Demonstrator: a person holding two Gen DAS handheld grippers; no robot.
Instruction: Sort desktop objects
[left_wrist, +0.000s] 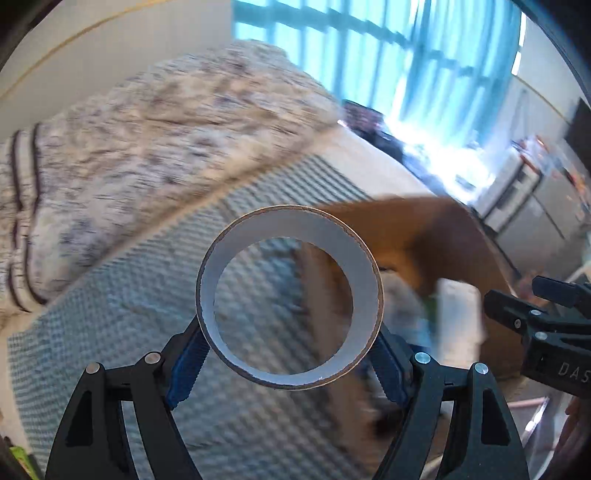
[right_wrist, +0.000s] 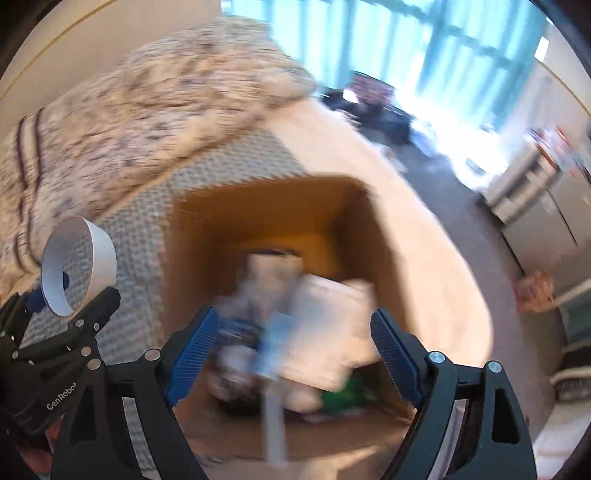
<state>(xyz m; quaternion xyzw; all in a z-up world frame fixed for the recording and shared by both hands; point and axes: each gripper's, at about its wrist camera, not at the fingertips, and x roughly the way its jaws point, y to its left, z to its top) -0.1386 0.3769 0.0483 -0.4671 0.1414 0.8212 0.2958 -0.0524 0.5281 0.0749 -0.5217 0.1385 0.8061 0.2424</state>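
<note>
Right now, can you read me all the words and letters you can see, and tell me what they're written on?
"GenRobot": white letters on the black body of the left gripper, seen from the right wrist view.
"DAS": white letters on the black body of the right gripper, cut off at the picture's edge.
Anything printed on the blurred items inside the brown cardboard box is unreadable.

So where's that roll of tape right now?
The tape roll is clamped in the left gripper, held above the bed just left of the open cardboard box.
</note>
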